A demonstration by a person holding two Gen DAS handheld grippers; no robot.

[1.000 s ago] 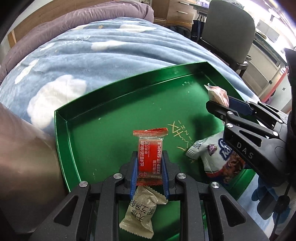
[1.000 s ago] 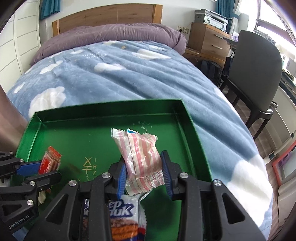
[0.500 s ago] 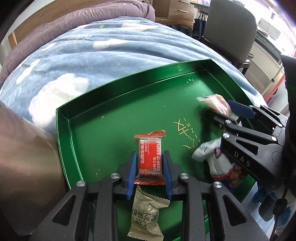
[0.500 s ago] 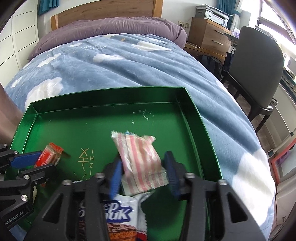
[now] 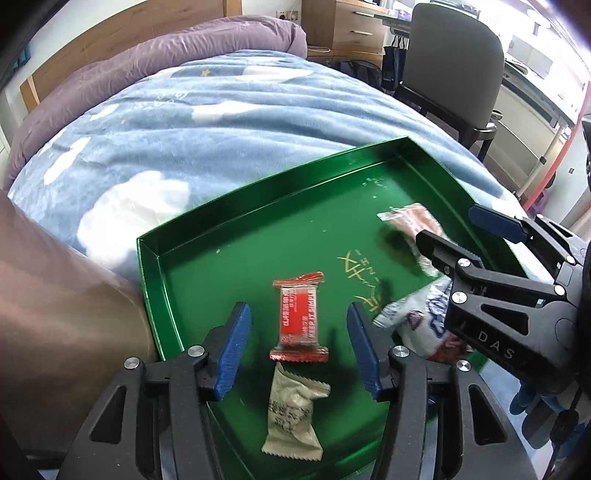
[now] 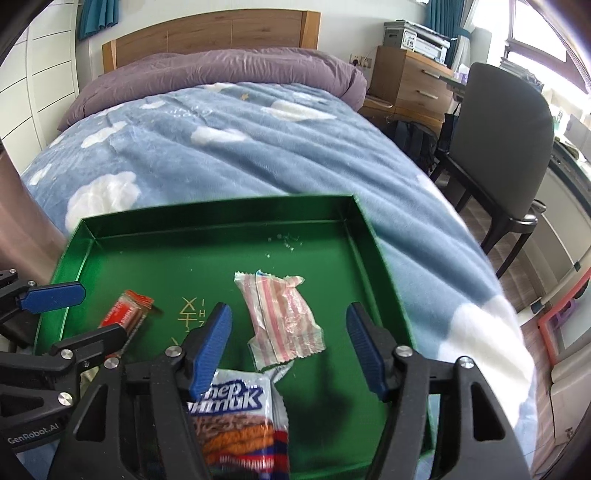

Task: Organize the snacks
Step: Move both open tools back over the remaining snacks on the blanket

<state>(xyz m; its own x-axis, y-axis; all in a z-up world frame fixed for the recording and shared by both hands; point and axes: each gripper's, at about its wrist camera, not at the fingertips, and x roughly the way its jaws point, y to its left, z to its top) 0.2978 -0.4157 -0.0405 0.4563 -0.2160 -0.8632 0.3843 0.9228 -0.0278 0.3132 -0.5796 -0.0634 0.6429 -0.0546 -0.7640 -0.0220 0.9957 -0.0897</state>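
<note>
My left tool [image 5: 299, 347] gapes wide over the green tray [image 5: 258, 221], its blue pads either side of a red snack packet [image 5: 298, 320] lying flat on the tray floor, touching neither. Just nearer me lies a beige packet [image 5: 293, 415]. My right tool [image 6: 290, 347] is spread wide too, a pink-striped wrapper [image 6: 282, 317] lying loose between its pads, and a white-and-blue biscuit pack [image 6: 240, 424] below. The tray sits on a bed with a blue cloud blanket [image 6: 221, 147]; a purple duvet [image 6: 207, 74] lies by the wooden headboard [image 6: 210, 33]. A grey chair [image 6: 506, 147] and wooden drawers [image 6: 410, 81] stand beside.
</note>
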